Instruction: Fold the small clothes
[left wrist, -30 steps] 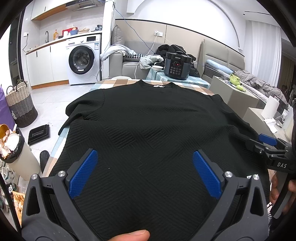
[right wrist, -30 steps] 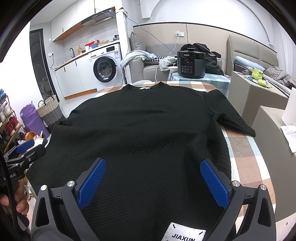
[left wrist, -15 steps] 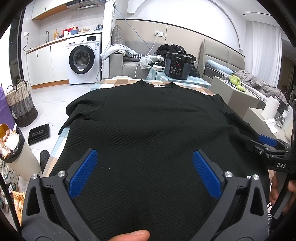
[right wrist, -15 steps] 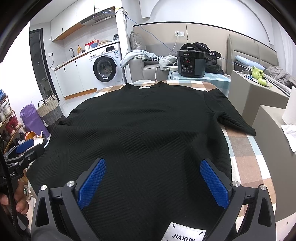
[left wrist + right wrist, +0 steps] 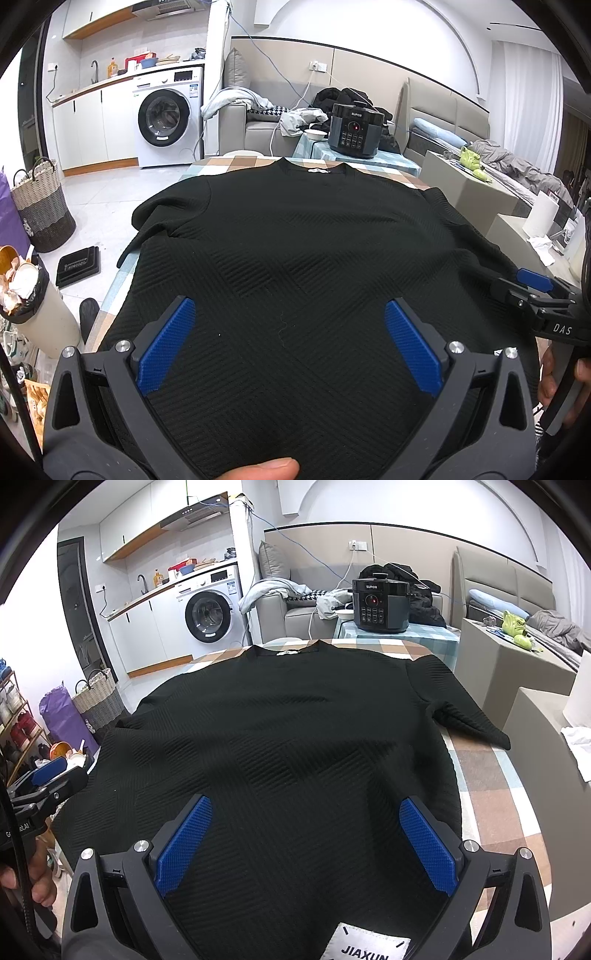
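A black textured sweater [image 5: 295, 240] lies flat on a checked table [image 5: 491, 786], collar at the far end, sleeves spread to both sides; it also shows in the right wrist view [image 5: 280, 746]. My left gripper [image 5: 290, 325] is open and empty, hovering over the sweater's near hem on the left part. My right gripper [image 5: 304, 827] is open and empty over the hem's right part. Each gripper shows at the edge of the other's view: the right one in the left wrist view [image 5: 535, 288], the left one in the right wrist view [image 5: 48, 779].
A black pressure cooker [image 5: 354, 129] stands on a small table beyond the collar. A washing machine [image 5: 166, 118], a woven basket [image 5: 40, 206] and a bin [image 5: 33, 295] are on the left. Grey boxes [image 5: 517, 672] stand to the right, close to the table.
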Available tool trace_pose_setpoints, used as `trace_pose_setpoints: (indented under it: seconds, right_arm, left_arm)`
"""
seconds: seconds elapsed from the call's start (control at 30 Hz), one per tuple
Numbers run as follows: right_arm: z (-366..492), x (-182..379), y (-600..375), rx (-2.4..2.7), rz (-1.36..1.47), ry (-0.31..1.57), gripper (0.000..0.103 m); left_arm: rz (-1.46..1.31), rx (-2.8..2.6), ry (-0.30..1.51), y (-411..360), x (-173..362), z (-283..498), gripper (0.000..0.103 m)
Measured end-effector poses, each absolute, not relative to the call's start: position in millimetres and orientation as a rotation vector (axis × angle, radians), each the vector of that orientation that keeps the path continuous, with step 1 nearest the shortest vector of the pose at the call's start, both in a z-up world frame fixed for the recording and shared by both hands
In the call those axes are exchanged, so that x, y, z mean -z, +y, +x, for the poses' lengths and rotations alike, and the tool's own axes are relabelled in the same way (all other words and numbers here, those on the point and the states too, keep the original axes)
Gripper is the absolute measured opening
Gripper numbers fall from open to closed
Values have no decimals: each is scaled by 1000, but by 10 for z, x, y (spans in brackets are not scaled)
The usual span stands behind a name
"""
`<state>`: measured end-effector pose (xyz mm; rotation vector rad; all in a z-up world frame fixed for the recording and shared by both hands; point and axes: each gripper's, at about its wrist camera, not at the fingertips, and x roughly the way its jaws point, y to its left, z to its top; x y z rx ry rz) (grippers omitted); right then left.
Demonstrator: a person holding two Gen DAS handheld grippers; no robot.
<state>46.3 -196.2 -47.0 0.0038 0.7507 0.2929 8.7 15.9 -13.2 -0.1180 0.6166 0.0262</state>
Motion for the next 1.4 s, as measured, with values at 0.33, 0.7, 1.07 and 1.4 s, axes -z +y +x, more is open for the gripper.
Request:
trace_pose_setpoints:
  seconds: [0.33, 0.7, 1.07, 1.4]
  right_arm:
    - [463, 470, -1960, -293, 5, 750, 103]
    - [464, 465, -1966, -298, 12, 754, 103]
    - [465, 477, -2047, -269, 20, 750, 103]
    - [339, 675, -2579, -184, 53, 856, 103]
  left_arm:
    - [-117, -28, 617, 165, 133, 90, 102]
    - [-117, -31, 617, 195, 139, 99, 102]
    - [-133, -66, 623, 271, 139, 102, 102]
    - [-177, -130, 631, 524, 168, 92, 102]
